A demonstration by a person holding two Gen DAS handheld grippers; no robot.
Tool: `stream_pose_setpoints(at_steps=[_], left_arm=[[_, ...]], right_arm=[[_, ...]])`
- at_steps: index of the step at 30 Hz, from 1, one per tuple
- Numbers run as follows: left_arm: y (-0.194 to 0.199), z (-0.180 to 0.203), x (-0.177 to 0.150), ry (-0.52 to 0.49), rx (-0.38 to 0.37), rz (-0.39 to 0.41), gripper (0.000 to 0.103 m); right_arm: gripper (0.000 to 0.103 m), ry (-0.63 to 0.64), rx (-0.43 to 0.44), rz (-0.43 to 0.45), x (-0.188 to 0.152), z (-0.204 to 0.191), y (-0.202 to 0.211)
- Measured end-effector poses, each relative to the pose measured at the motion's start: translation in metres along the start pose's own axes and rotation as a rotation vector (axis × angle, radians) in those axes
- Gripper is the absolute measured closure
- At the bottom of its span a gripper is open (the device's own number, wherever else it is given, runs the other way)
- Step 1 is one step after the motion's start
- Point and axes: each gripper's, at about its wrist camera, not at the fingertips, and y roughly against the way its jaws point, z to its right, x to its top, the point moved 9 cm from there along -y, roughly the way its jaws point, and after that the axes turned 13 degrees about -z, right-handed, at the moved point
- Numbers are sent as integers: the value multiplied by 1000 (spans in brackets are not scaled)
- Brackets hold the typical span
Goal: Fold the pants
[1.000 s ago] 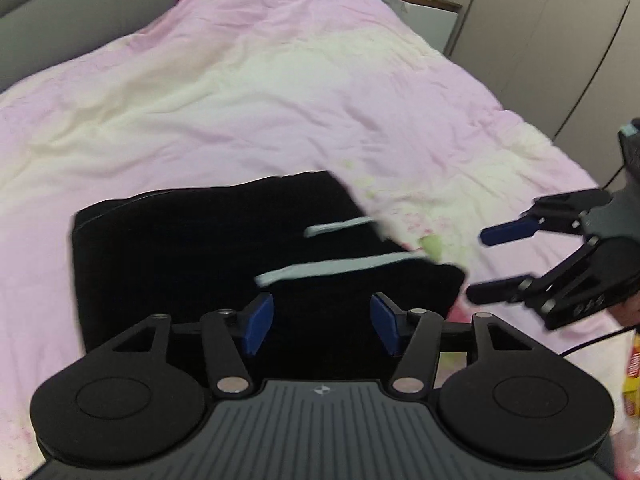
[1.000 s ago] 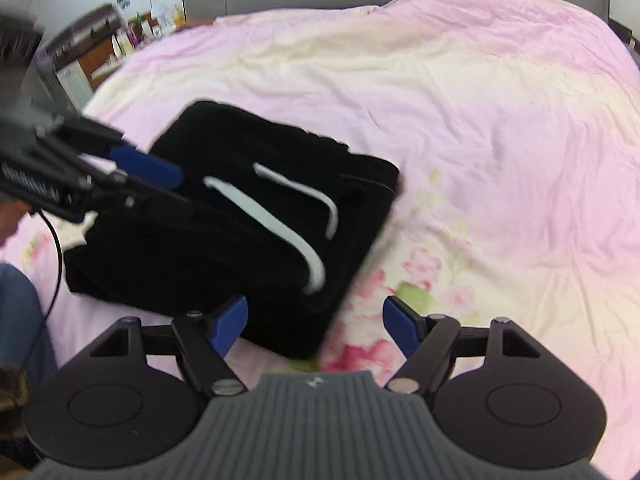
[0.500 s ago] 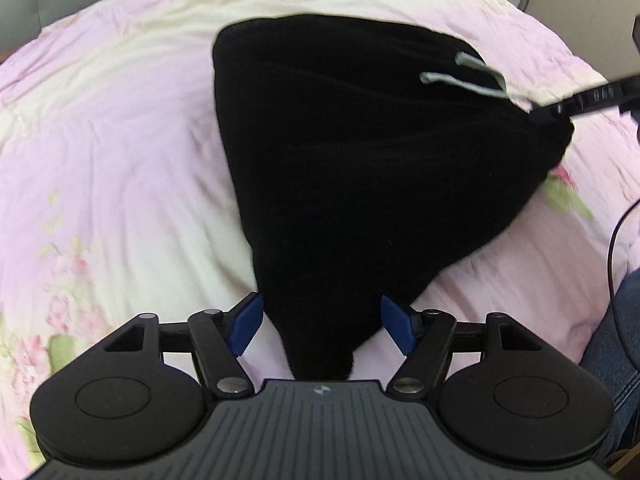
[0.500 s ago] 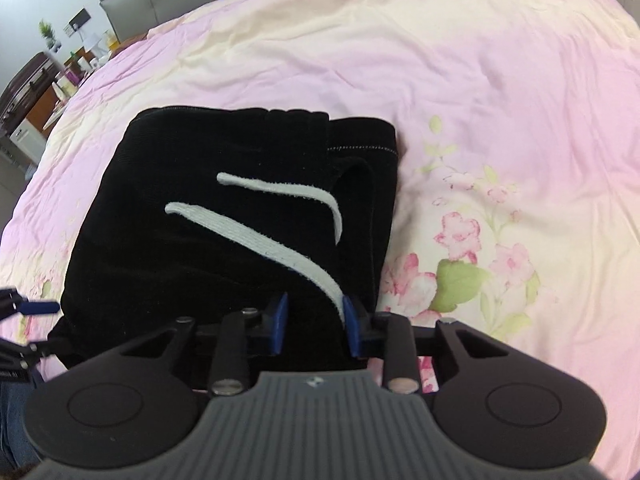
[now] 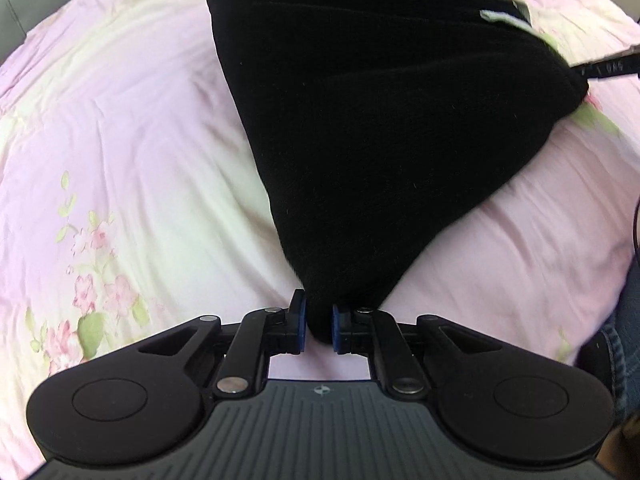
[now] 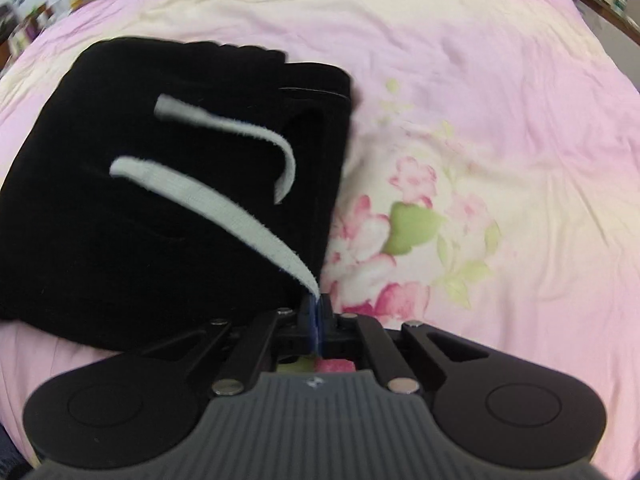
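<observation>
Bed (image 5: pixel 120 128): broad surface under a soft, lightly creased quilt, pale pink shading to cream, printed with pink blossoms and green leaves; it filled both wrist views.

Pants (image 5: pixel 380 120): black, matte, fine-ribbed knit, folded into a thick rounded bundle lying on the quilt. In the left wrist view the bundle spread from 12 o'clock down to a narrow corner at 6 o'clock; in the right wrist view it occupied the 9 to 10 o'clock side, layered folded edges showing at its 1 o'clock corner.

Drawstring (image 6: pixel 224 208): two flat, woven, off-white tapes with a fuzzy edge lying across the black cloth, the longer one running in a shallow curve down to 6 o'clock, the shorter one hooked at its end.

Left gripper (image 5: pixel 318 326): black linkage arms, blue-padded fingers (image 5: pixel 299 322); the fingers had just been closing and stood clamped on the near corner of the pants, a pinch of black cloth between them.

Right gripper (image 6: pixel 317 320): same build; its fingers had just been closing and stood together, pinching the near end of the longer drawstring at the pants' edge.

Denim, blue: a person's leg at the 4 o'clock edge of the left wrist view.
</observation>
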Motion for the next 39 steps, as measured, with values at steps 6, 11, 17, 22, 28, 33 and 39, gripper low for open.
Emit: stream_pose_setpoints(at_steps=[6, 11, 17, 22, 28, 33, 39], left_arm=[[40, -20, -1, -19, 44, -1, 87], [77, -41, 22, 23, 11, 89, 73], [93, -65, 86, 156, -80, 242, 58], [74, -76, 124, 295, -168, 292, 55], [60, -87, 136, 348, -157, 311, 55], [71, -102, 159, 385, -153, 395, 58], [48, -92, 215, 346, -126, 394, 71]], right_arm=[[100, -38, 100, 71, 8, 10, 43], [68, -46, 153, 154, 30, 5, 77], [64, -142, 300, 181, 70, 2, 75], [55, -266, 413, 129, 101, 4, 37], [75, -423, 590, 84, 122, 6, -5], [87, -258, 549, 218, 139, -11, 50], [87, -236, 449, 215, 154, 1, 45]])
